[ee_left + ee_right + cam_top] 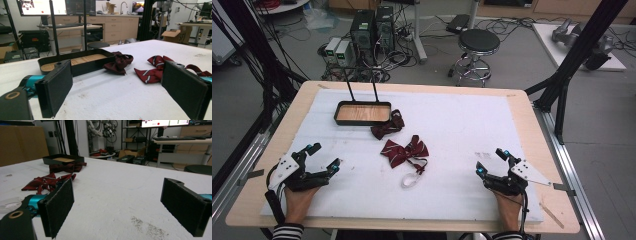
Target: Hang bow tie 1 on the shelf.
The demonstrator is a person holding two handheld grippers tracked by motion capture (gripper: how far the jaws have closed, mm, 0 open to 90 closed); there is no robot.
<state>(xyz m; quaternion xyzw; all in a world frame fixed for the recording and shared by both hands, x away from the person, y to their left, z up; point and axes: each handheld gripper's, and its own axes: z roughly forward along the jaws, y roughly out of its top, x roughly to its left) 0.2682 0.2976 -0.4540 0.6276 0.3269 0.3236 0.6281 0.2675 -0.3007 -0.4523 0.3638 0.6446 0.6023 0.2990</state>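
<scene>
Spread wide and empty at the near edge of the white-padded desk (452, 130): left claw (323, 156) and right claw (490, 161). Between them, a striped maroon bow tie (404, 151); farther back, a darker bow tie (387, 126) touching a black wood-floored tray (362, 113).

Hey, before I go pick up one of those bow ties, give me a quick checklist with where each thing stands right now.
1. Left gripper open, nothing held: ok.
2. Right gripper open, nothing held: ok.
3. Striped bow tie lying free on the white pad: ok.
4. Dark bow tie clear of the tray: not ok, it lies against the tray's corner.
5. Tray has room: ok, wooden floor bare.
6. White strap untangled: cannot tell.
</scene>
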